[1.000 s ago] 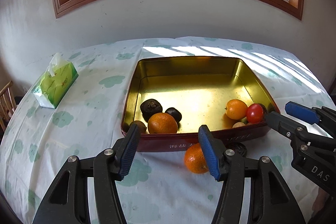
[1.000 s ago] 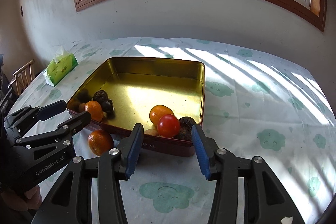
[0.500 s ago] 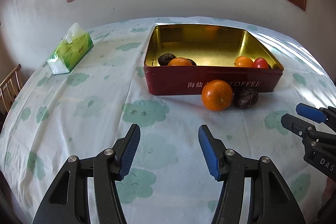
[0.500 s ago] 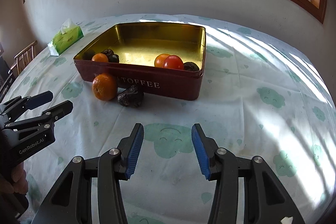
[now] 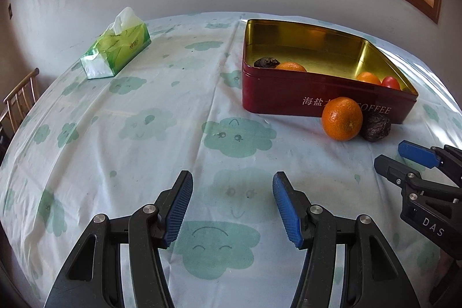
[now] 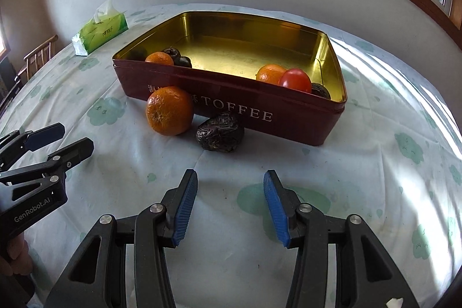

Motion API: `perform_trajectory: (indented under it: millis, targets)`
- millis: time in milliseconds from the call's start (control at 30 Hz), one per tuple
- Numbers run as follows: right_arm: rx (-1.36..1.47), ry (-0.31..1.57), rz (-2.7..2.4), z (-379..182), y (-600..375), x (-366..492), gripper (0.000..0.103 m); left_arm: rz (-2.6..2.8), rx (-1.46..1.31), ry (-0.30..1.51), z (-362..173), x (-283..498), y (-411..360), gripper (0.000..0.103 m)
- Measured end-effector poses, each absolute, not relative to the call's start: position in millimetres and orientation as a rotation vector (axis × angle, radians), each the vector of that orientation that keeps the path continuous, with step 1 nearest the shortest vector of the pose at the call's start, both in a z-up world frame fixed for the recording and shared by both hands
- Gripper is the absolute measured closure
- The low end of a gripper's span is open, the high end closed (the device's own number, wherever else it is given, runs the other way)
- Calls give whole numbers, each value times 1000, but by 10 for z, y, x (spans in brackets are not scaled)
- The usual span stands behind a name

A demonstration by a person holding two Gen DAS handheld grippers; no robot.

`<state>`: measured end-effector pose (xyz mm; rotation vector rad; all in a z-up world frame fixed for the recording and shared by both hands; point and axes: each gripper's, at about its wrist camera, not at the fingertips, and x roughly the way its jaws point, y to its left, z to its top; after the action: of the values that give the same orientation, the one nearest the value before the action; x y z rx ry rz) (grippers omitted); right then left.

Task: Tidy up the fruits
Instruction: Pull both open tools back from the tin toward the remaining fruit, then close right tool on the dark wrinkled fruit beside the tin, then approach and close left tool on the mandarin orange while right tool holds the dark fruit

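Since one second ago both grippers have come down and drawn back from the tin, so its red side wall now faces them instead of its open inside. The left gripper [image 5: 232, 186] stands partly open over the tablecloth [image 5: 138, 111] and holds nothing. The right gripper [image 6: 230, 184] is also partly open and empty. Ahead of the right gripper, the dark wrinkled fruit [image 6: 220, 132] and the loose orange [image 6: 169, 110] lie side by side against the toffee tin [image 6: 288, 117]. Inside the tin are more oranges, a tomato [image 6: 295, 80] and dark fruits. The tissue pack [image 5: 117, 49] lies far ahead-left of the left gripper.
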<state>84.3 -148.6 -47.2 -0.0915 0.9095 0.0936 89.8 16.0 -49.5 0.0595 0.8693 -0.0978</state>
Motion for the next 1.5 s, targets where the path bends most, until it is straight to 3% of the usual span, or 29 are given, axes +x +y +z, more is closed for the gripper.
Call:
perform_trajectory:
  millis: [400,600,1500]
  targets:
    - [-85,903,82,-478,-1411,1104,58,-108,30,890,-535,947,206,44]
    - [-85,899,90,-470,-1411,1087,68,-107,34,889,-532,950,197,44]
    - [-22,900,-20,-450,-2052,775,69,-201,86,886,-528,861,-273,44]
